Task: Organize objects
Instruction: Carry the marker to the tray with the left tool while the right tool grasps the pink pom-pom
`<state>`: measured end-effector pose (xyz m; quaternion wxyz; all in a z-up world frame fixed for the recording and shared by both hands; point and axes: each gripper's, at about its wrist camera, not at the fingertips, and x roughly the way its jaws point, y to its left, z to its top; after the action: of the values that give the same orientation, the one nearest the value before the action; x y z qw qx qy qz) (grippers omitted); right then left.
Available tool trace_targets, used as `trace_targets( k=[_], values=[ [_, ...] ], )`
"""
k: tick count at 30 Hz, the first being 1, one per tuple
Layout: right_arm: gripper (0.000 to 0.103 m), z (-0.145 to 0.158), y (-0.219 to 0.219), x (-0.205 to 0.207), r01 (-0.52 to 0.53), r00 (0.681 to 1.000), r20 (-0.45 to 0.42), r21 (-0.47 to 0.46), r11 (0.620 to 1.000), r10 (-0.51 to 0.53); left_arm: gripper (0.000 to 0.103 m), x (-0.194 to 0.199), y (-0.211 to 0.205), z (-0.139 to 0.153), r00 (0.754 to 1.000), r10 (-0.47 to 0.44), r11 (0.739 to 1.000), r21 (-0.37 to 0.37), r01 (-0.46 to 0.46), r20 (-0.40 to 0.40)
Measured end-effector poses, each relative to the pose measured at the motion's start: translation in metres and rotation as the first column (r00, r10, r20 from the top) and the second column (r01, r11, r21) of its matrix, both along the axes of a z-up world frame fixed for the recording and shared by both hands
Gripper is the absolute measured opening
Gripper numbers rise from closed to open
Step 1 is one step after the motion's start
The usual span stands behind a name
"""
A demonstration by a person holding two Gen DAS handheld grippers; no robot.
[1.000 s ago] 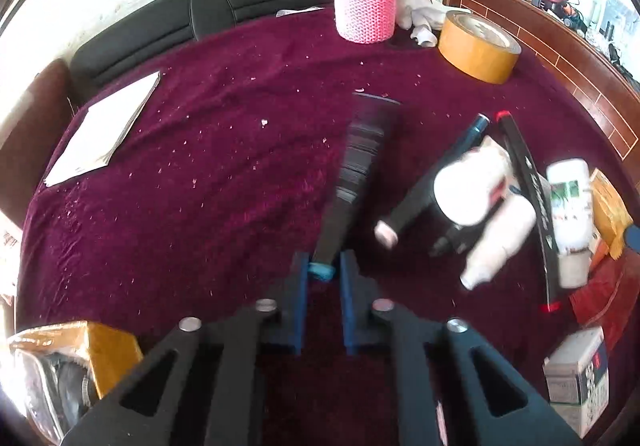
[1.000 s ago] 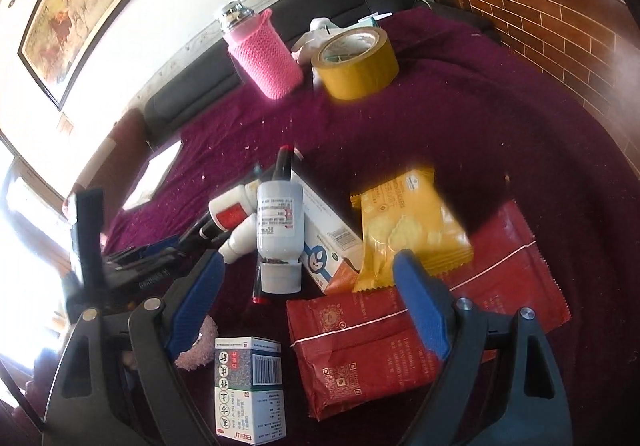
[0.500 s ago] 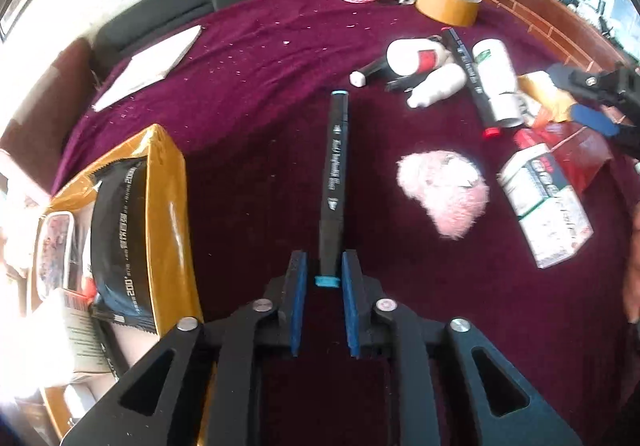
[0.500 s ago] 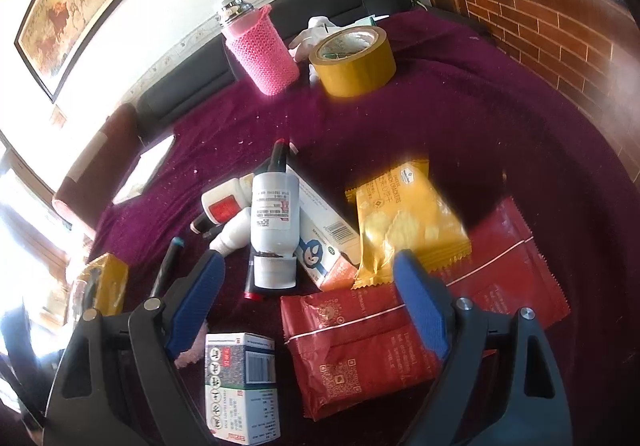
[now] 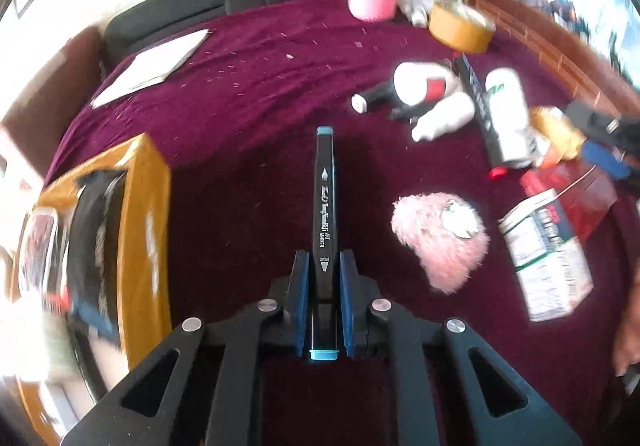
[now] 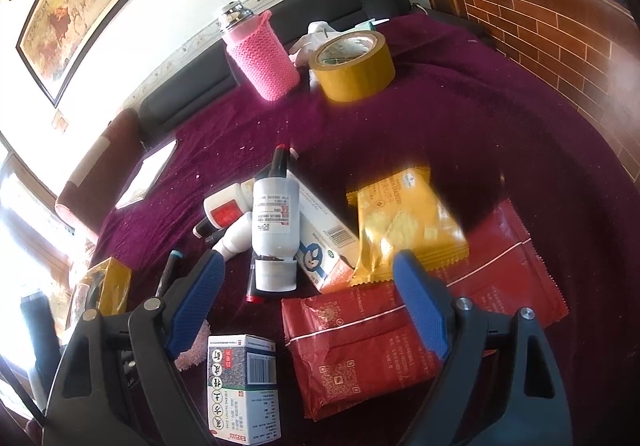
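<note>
My left gripper (image 5: 323,260) is shut on a black art marker (image 5: 325,197) with teal end caps. The marker points forward, low over the maroon tablecloth (image 5: 248,93). A yellow box (image 5: 146,230) holding dark packets stands to its left. My right gripper (image 6: 308,262) hangs open above a pile, nothing between its pads. The pile holds a white bottle (image 6: 274,221), a yellow snack packet (image 6: 404,221), a red packet (image 6: 400,330) and a small medicine box (image 6: 242,386). The marker (image 6: 170,274) and the yellow box (image 6: 110,280) also show at the left of the right wrist view.
A pink fluffy ball (image 5: 440,242) lies right of the marker. A pink knitted bottle (image 6: 262,57) and a tape roll (image 6: 352,65) stand at the far side. White paper (image 5: 152,65) lies far left. A brick wall (image 6: 560,45) borders the right.
My left gripper carried the marker away from the pile toward the yellow box, which has come into view. The marker now sits deeper between the pads. The right gripper stayed still.
</note>
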<state>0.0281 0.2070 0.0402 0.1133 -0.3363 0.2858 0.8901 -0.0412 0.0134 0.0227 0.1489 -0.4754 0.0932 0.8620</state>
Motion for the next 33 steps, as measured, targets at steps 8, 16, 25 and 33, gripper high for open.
trace_targets(
  k=[8, 16, 25, 33],
  values=[
    [0.086, 0.021, -0.039, 0.004, -0.131, 0.988, -0.063, 0.108, 0.986, 0.138, 0.011, 0.060, -0.085, 0.061, 0.985, 0.139, 0.963, 0.246, -0.109, -0.107],
    [0.086, 0.036, -0.122, -0.029, -0.373, 0.928, 0.093, 0.170, 0.912, 0.362, 0.011, 0.107, -0.165, 0.091, 0.965, 0.199, 0.920, 0.371, -0.125, -0.169],
    [0.082, -0.019, -0.153, -0.083, -0.416, 0.859, 0.418, 0.236, 0.878, 0.295, 0.011, 0.141, -0.221, 0.110, 0.960, 0.196, 0.857, 0.511, -0.069, -0.200],
    [0.035, -0.015, -0.155, -0.072, -0.399, 0.864, 0.408, 0.197, 0.896, 0.295, 0.011, 0.161, -0.274, 0.117, 0.950, 0.225, 0.829, 0.555, -0.070, -0.216]
  ],
)
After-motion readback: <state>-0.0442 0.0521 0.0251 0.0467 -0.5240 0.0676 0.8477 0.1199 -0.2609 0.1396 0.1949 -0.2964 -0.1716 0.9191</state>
